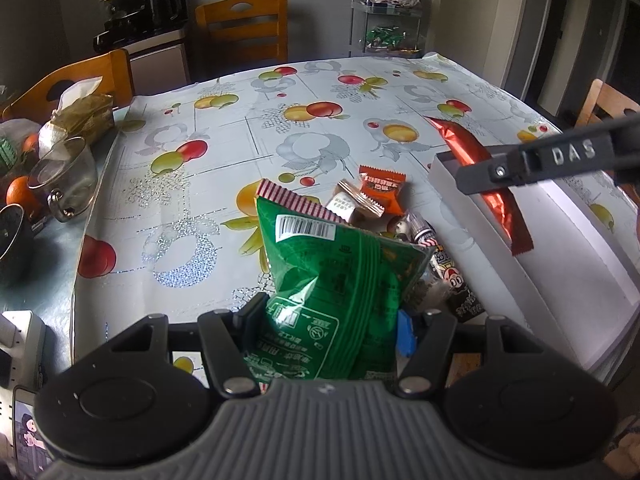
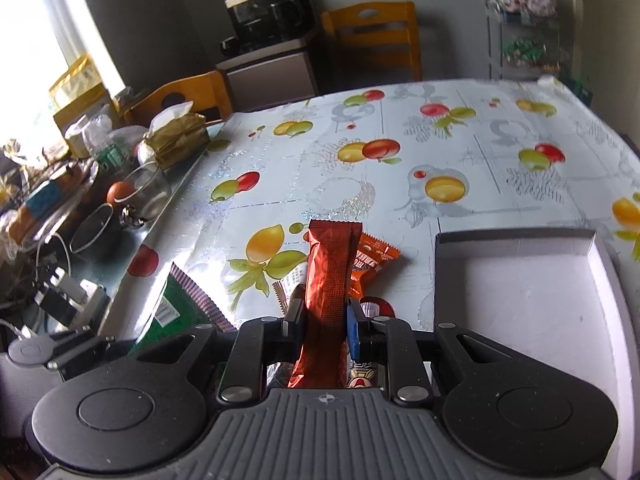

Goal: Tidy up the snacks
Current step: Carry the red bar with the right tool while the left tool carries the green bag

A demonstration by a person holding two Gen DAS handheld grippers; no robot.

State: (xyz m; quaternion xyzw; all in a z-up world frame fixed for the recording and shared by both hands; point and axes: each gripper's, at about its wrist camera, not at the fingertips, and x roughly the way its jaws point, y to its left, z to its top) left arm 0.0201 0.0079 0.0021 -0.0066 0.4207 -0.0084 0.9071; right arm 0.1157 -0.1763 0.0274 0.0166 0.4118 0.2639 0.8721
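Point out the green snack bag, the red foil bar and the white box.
green snack bag [image 1: 340, 280]: left wrist view, middle of its back panel.
red foil bar [image 2: 330, 272]: right wrist view, its centre seam.
white box [image 2: 532, 304]: right wrist view, bare floor.

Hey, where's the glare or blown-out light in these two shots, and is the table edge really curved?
Right wrist view: window blown out at upper left; sheen on the red foil snack bar. Left wrist view: dimmer, mild sheen on the green snack bag. Both: fisheye bends the tablecloth edge.
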